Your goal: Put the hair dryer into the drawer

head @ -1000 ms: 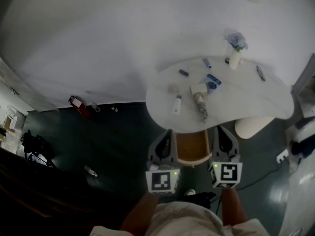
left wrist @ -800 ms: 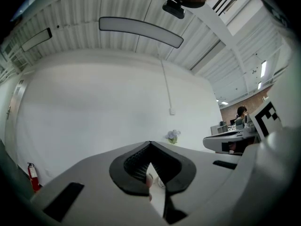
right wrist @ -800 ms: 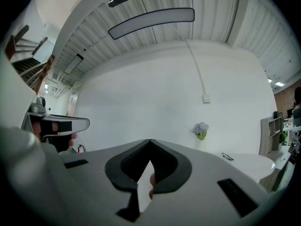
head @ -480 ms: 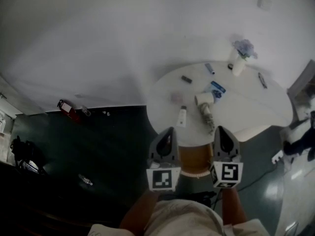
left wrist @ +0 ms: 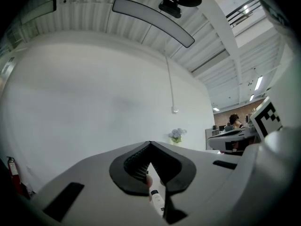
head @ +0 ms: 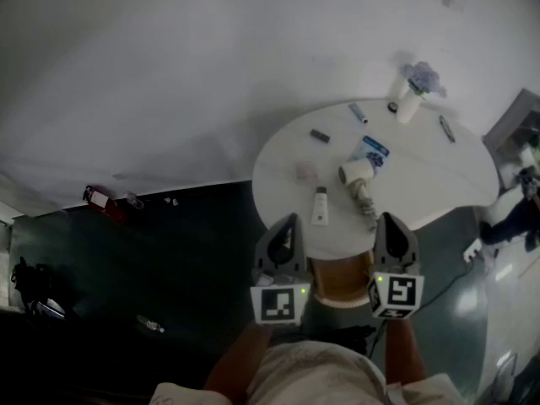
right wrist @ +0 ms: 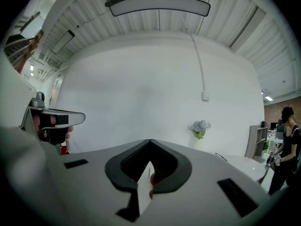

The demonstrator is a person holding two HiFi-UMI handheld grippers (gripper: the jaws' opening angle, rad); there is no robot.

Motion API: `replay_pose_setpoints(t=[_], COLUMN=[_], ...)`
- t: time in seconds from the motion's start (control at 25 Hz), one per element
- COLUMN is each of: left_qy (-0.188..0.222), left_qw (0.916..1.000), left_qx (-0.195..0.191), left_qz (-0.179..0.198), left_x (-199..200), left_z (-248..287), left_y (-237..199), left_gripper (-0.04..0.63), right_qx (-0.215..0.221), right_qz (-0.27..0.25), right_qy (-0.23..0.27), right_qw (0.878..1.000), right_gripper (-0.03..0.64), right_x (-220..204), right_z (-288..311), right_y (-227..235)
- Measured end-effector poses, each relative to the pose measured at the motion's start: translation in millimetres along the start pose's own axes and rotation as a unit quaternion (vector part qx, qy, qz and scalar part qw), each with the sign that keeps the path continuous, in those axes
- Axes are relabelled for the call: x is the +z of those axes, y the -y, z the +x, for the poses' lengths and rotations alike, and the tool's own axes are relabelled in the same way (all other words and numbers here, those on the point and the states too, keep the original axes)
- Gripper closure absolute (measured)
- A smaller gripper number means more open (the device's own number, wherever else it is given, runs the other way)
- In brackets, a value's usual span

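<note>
left gripper (head: pixel 289 223): jaws pressed together, nothing held.
right gripper (head: pixel 391 221): likewise closed, empty.
hair dryer (head: pixel 358 177): laid on table (head: pixel 439 175) ahead, long axis angled toward right gripper, judged nearer.
drawer (head: pixel 342 278): judged open between grippers.

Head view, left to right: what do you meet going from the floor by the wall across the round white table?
red fire extinguisher on the floor → white squeeze tube → blue packet → white vase with pale flowers → dark pen

A tube (head: pixel 320 206) is lying by the counter's (head: pixel 439 184) near edge, left of the dryer (head: pixel 359 178); a vase (head: pixel 407 105) is standing at its far edge.
</note>
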State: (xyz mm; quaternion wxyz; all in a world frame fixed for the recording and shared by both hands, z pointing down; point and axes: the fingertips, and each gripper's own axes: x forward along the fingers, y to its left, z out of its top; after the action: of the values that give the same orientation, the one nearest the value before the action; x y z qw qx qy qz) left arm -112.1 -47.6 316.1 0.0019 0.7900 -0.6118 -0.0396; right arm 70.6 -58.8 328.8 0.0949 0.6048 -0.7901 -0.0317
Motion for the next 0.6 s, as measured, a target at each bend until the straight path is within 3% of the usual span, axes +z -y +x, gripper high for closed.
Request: replay_pose_setpoints(t=[0.16, 0.6], left_qy=[-0.004, -0.004], left_qw=[0.9999, 0.9999], left_qx=[-0.016, -0.012], left_qz=[-0.003, 0.001], left_x=[-4, -13], left_z=[10, 28], left_y=[3, 19], left_gripper=[0.600, 0.600], right_qx=[-0.016, -0.009], right_qz=[0.010, 0.007], right_qy=[-0.010, -0.003], right_qw=[1.000, 1.000], right_gripper=[0.614, 0.614], right_x=[-1, -7], right_z=[3, 13], right_y=[4, 26])
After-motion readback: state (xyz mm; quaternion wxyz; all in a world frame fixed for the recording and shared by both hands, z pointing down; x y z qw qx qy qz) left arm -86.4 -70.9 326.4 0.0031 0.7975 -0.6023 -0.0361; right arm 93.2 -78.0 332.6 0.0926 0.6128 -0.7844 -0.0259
